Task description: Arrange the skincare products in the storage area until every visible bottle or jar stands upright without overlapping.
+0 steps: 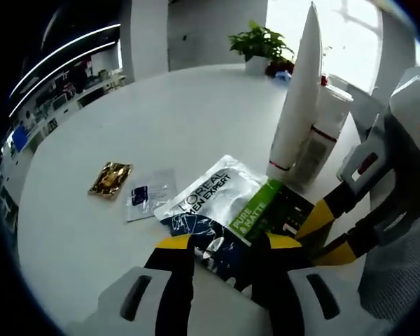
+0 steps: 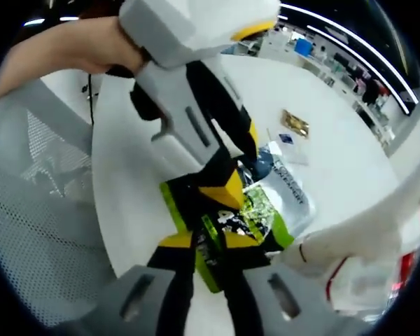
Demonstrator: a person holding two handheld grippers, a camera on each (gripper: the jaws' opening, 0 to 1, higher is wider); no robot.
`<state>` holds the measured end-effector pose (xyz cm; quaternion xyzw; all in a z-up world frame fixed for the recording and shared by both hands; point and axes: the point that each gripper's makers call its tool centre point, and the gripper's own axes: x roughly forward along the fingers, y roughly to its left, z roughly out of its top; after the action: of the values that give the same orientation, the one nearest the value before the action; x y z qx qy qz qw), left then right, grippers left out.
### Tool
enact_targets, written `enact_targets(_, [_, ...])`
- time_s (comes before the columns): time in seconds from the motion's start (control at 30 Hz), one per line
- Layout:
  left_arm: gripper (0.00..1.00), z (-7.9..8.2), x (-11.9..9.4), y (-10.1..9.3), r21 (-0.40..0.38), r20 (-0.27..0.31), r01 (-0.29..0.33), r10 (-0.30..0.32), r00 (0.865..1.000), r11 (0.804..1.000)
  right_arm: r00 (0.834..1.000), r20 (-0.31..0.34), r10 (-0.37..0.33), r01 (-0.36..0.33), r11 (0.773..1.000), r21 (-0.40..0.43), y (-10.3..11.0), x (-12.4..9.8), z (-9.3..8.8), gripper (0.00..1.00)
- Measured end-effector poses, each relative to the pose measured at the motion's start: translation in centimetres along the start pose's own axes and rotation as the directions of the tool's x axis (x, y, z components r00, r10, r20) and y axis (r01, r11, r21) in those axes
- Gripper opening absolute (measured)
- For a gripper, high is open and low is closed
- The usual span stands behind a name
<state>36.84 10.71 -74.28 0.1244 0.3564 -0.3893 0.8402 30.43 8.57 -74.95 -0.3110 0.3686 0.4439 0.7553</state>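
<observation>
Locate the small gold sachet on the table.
In the left gripper view the gold sachet lies flat on the white table, just left of a small clear sachet and apart from the L'Oreal pouch.

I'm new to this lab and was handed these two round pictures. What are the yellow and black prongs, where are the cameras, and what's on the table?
No robot here: a person holds a two-pronged claw in each hand, and a fisheye camera rides on each claw, looking forward along its prongs. That is why both pictures are round and tilted.

In the left gripper view, the left claw rises from the bottom, and the right claw enters from the right. In the right gripper view, the right claw rises from the bottom, and the left claw comes down from above.

On the white table lie a L'Oreal Men Expert sachet, a small clear packet and a gold packet. Two white tubes stand upright, with a potted plant behind.

Both claws appear closed on the sachet's edge.
</observation>
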Motion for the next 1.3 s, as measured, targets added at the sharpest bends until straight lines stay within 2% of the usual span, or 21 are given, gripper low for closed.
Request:
enact_targets(0.13, [0.35, 0.8, -0.2, -0.3, -0.049, 0.038, 0.033, -0.031, 0.999, 0.998, 1.0, 0.001, 0.007, -0.007, 1.0, 0.001, -0.1, -0.1, 0.0, 0.16])
enact_targets(0.17, [0.35, 0.8, -0.3, -0.3, -0.048, 0.037, 0.03, -0.028, 0.999, 0.998, 1.0, 0.004, 0.024, -0.024, 0.999, 0.036, 0.2, 0.1, 0.0, 0.15])
enact_targets(0.33, [0.35, 1.3, -0.8, -0.2, -0.049, 0.055, 0.023, -0.02, 0.998, 0.999, 1.0, 0.007, 0.022, -0.022, 1.0, 0.017, 0.1, -0.5, 0.1, 0.17])
enact_targets(0.43, [0.36, 1.8, -1.3, -0.3, -0.04, 0.069, 0.016, -0.013, 0.998, 0.999, 0.999, 0.035, 0.02, -0.021, 0.999, 0.034, -0.2, -1.3, 0.6, 0.14])
enact_targets(0.67, [0.37, 2.4, -3.0, -0.6, 0.006, 0.058, -0.006, 0.006, 0.998, 1.0, 0.996, 0.091, 0.005, -0.009, 0.999, 0.041, -0.4, -3.2, 1.6, 0.14])
enact_targets(0.9, [0.37, 3.6, -4.8, -1.4, 0.02, 0.081, -0.023, 0.021, 0.997, 1.0, 0.99, 0.143, -0.021, 0.015, 0.999, 0.044, -0.6, -5.2, 2.3, 0.13])
enact_targets(1.3, [0.41, 4.0, -7.6, -2.8, 0.036, 0.095, -0.051, 0.048, 0.994, 0.998, 0.967, 0.245, -0.069, 0.056, 0.997, 0.06, -0.8, -9.3, 3.7, 0.14])
